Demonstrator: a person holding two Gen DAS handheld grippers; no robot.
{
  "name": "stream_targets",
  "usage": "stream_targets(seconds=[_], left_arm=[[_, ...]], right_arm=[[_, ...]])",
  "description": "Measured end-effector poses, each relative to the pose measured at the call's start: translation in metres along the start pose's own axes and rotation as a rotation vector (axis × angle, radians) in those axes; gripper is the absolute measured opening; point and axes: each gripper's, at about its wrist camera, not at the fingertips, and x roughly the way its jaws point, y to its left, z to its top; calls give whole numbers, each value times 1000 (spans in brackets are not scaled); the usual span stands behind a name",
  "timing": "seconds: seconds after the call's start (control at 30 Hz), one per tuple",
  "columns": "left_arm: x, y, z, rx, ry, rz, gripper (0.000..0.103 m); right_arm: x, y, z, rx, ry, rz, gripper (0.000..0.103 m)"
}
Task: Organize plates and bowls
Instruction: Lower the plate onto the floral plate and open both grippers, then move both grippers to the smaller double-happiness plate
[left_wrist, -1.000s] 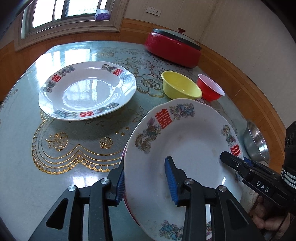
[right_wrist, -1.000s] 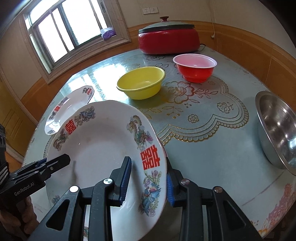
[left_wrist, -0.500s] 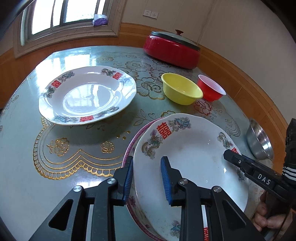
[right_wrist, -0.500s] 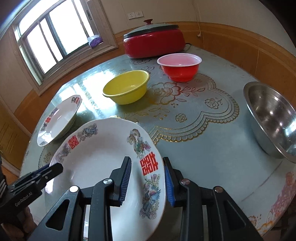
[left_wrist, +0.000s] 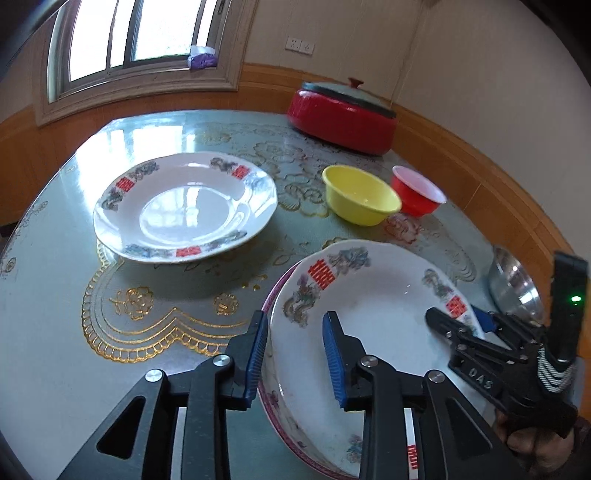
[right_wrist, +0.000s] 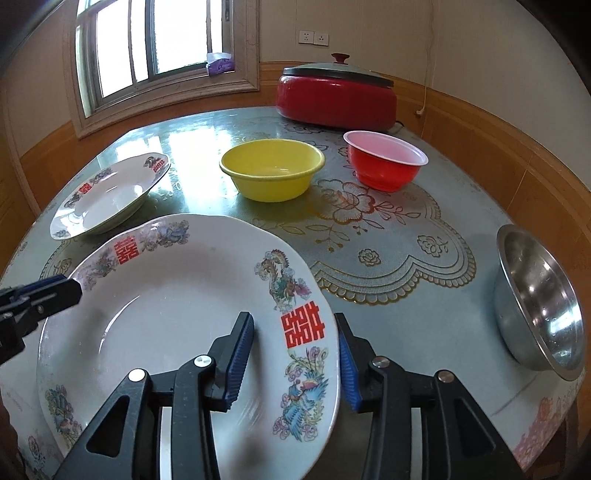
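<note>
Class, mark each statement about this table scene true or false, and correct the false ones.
1. The yellow bowl sits beside the red bowl. True.
2. The near plate rests on another plate. True.
3. The steel bowl is stacked inside the yellow bowl. False: it stands alone at the table's right edge.
4. The red pot has no lid. False: a lid with a red knob covers it.
5. The far plate holds food. False: it is empty.
</note>
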Motion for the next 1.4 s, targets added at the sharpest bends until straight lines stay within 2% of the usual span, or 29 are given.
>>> stream_targets(seconds=[0.03,0.1,0.2,0.33,0.4,0.5,0.57,0.63,0.8,0.93,1.1,1.2,1.3,1.4], left_arm=[[-4,0,2,4,-16,-9,40],[-8,1,3,11,-32,12,42],[-8,7,2,-4,-14,12,45],[-8,20,-6,-19,17,32,47],[-8,30,-8,-35,37,38,47],[-8,42,-10,-43,53,54,48],[-11,50,-9,-47,50,45,51],[-16,56,-5,-44,35,48,58],[-27,68,0,-19,11,30,59],[-24,77,1,-30,31,35,59],[-22,86,4,-97,39,31,59],[-23,93,5,-163,51,32,64],[-26,101,10,-189,41,67,67],[-31,117,14,-234,34,68,68]], right_arm=[[0,0,1,0,4,2,43],[-3,-1,3,0,4,2,43],[-14,-3,8,8,-34,-42,44],[-29,1,19,44,-59,-19,45],[-34,10,24,50,-62,22,45],[-36,28,28,67,-39,131,45],[-34,40,30,81,-12,201,45],[-33,52,30,98,13,258,45],[-36,71,26,122,28,313,45],[-38,74,27,142,39,356,45],[-33,70,41,167,58,438,45],[-25,68,54,178,72,485,45],[-15,68,67,205,101,537,45],[-7,70,77,215,116,540,45]])
